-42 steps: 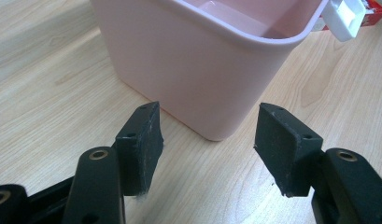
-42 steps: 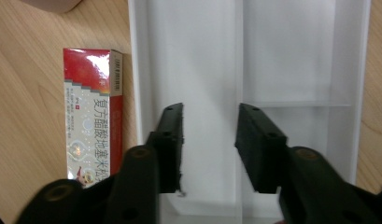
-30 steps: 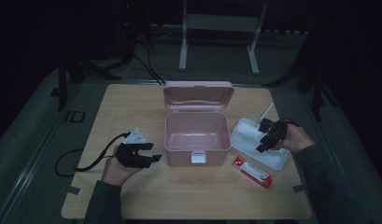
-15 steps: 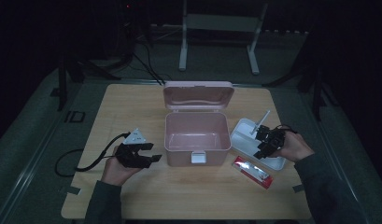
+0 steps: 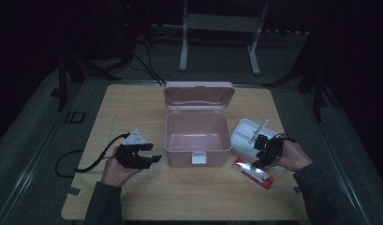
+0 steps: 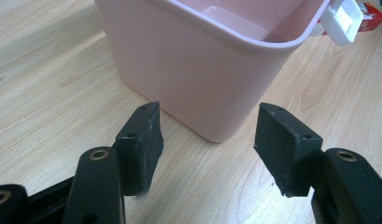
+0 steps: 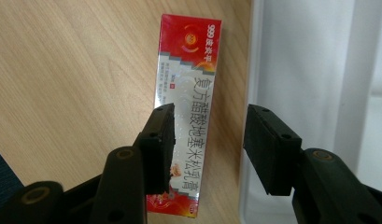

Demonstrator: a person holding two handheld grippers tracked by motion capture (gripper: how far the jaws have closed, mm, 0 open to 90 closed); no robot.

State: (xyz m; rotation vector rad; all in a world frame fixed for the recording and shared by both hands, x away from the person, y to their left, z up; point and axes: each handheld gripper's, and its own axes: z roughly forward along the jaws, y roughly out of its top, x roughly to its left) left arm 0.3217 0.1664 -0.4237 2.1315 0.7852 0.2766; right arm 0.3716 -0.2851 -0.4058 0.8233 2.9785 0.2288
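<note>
My right gripper (image 7: 207, 149) gaping over glossy red-and-silver carton (image 7: 186, 116), flat, oblong, printed, my left gripper (image 6: 207, 149) wide, smooth pink plastic box (image 6: 198, 60), grained wood table (image 6: 48, 93)

High view dim and underexposed – the room beyond the table (image 5: 133, 197) falls to near black, the wooden top lit weakly and evenly from above, detail soft. Both gripper views bright and sharp, with diffuse light, faint shadows and mild glare on the red carton (image 7: 191, 70) – near jaws slightly blurred
</note>
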